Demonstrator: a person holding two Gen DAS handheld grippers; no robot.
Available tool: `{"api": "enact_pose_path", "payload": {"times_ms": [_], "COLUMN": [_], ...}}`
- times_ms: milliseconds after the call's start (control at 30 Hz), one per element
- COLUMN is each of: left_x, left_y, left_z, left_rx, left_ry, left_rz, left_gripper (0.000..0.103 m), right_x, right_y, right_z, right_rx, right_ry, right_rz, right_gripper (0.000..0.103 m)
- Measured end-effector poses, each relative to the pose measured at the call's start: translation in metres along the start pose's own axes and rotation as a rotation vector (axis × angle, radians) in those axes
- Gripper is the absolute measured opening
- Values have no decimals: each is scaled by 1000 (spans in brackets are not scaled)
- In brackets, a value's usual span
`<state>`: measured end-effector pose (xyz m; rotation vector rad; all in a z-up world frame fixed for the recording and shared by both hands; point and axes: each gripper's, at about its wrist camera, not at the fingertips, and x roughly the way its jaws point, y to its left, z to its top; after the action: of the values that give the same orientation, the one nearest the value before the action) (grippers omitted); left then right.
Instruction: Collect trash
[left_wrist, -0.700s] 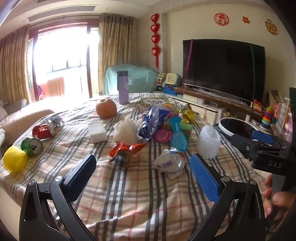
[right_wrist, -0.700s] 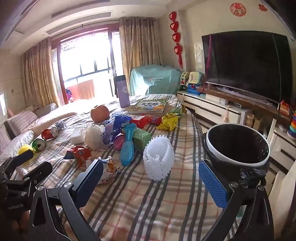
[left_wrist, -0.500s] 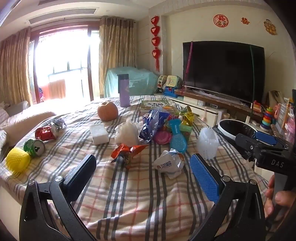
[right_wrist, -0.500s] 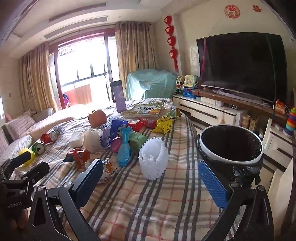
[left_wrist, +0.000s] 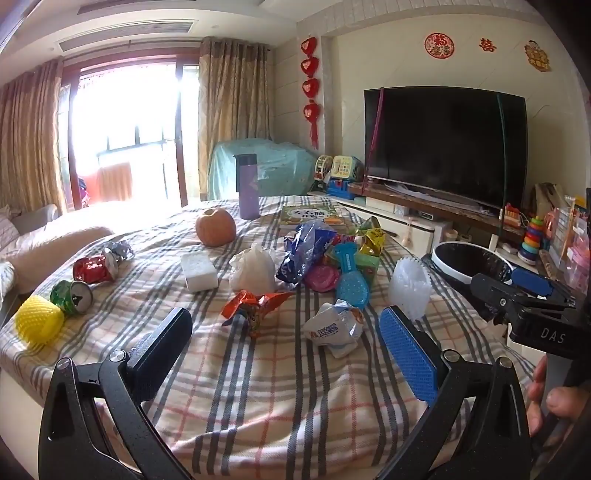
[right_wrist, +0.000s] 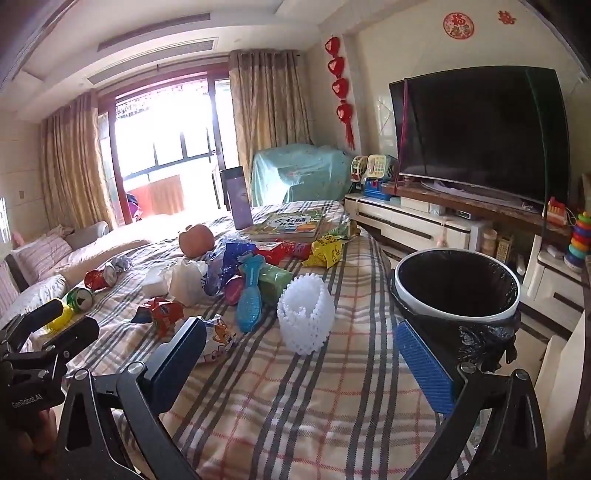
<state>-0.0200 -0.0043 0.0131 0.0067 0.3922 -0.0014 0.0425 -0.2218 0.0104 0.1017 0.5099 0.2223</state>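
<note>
Trash lies scattered on the plaid cloth (left_wrist: 280, 384): an orange snack wrapper (left_wrist: 255, 302), a crumpled white wrapper (left_wrist: 332, 326), a white foam net (right_wrist: 306, 317), a blue bag (left_wrist: 303, 251), a white plastic bag (left_wrist: 253, 271), and a red can (left_wrist: 94, 267) and a green can (left_wrist: 72, 295) at the left. A black-lined bin (right_wrist: 456, 284) stands off the cloth's right edge. My left gripper (left_wrist: 286, 321) is open, short of the two wrappers, holding nothing. My right gripper (right_wrist: 299, 330) is open too, with the foam net ahead between its fingers, untouched.
Also on the cloth are an orange fruit (left_wrist: 216, 230), a purple flask (left_wrist: 248, 186), a book (right_wrist: 288, 223), a blue brush (right_wrist: 251, 295), a white foam block (left_wrist: 199, 271) and a yellow foam net (left_wrist: 38, 321). A TV (right_wrist: 480, 133) and toy shelves line the right wall.
Both views have shifted only slightly. Both grippers stay wide open, and nothing on the cloth has moved.
</note>
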Motion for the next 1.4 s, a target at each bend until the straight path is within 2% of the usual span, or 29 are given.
{"api": "enact_pose_path", "payload": {"times_ms": [1400], "left_x": [6], "left_y": [2], "left_z": [-5], "left_rx": [-19], "left_ry": [15], "left_rz": [-14], "left_gripper": [103], "right_x": [0], "right_y": [3], "right_z": [-8], "right_rx": [7], "right_ry": [1], "right_rz": [18], "right_gripper": [103]}}
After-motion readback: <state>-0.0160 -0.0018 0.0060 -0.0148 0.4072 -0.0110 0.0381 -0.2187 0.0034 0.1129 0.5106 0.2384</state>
